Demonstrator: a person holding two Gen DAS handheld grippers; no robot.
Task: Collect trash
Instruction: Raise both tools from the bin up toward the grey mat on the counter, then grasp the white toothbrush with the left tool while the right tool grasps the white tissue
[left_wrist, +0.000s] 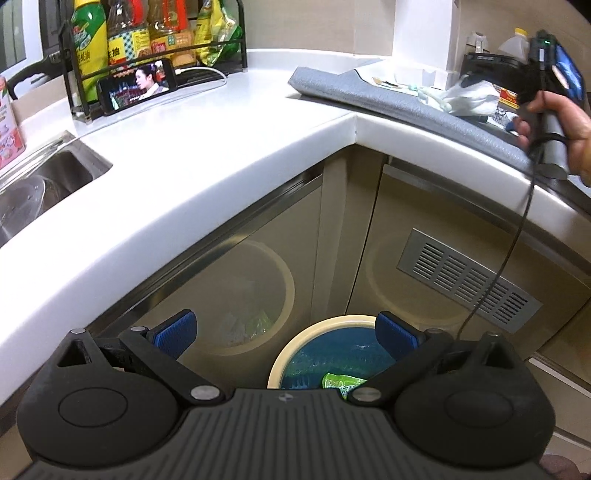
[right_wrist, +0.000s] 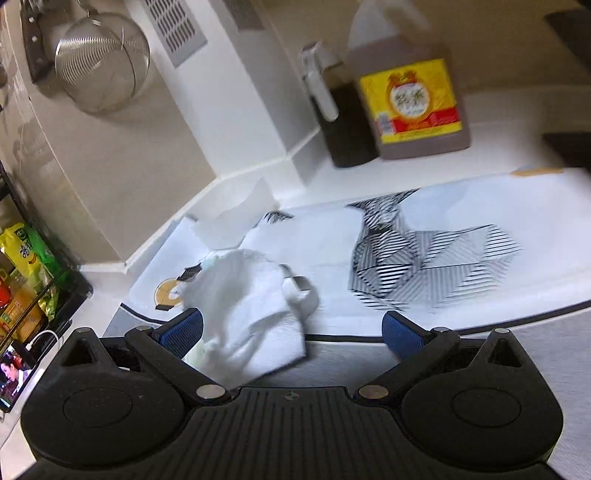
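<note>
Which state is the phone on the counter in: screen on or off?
On. The phone, propped against the bottle rack, shows a bright video picture on its screen.

A crumpled white tissue (right_wrist: 245, 314) lies on the patterned mat (right_wrist: 443, 236), left of its middle; the cream-rimmed bin (left_wrist: 314, 328) below holds a green wrapper (left_wrist: 341, 382).

I see both grippers black, ribbed base, silver pivot screws, blue pads (left_wrist: 177, 332); thin black cable (left_wrist: 517, 236) trails off right gripper (right_wrist: 291, 332).
</note>
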